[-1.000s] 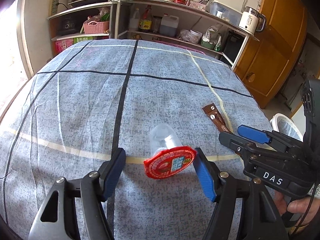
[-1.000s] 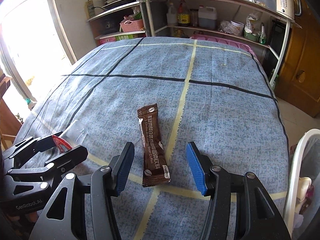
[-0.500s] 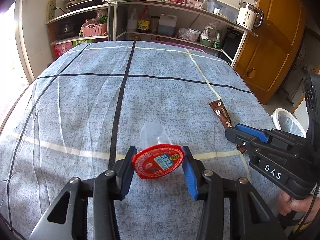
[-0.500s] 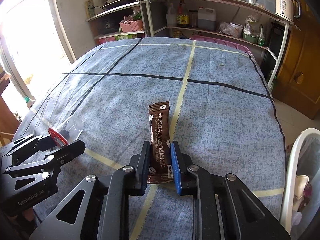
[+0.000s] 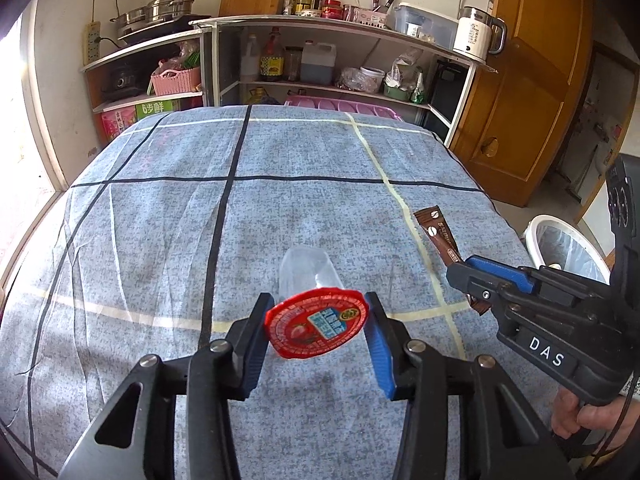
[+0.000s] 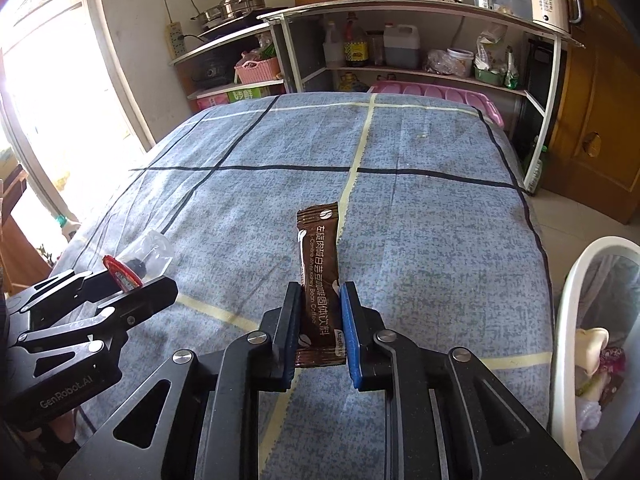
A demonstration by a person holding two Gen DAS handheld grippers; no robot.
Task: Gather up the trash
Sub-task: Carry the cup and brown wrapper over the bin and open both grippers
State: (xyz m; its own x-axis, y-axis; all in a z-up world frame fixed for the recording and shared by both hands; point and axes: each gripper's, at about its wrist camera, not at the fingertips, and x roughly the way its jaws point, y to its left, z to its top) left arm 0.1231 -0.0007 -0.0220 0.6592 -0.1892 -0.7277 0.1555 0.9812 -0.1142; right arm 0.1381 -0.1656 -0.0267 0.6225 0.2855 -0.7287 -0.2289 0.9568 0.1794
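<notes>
Where both claws stood open a second ago, left gripper point(image 5: 316, 330) now clamps the cup point(image 5: 314, 320), right gripper point(image 6: 320, 320) the sachet point(image 6: 318, 280), both lifted off the table's point(image 6: 420, 220) near edge, ready for the bin point(image 6: 576, 276).

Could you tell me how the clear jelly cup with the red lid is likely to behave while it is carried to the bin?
The jelly cup looks thin and transparent, so it is probably light and may dent under the left gripper. It is held by the rim of its foil lid, which could flex or slip. Being round and tapered, it would likely roll if dropped.
</notes>
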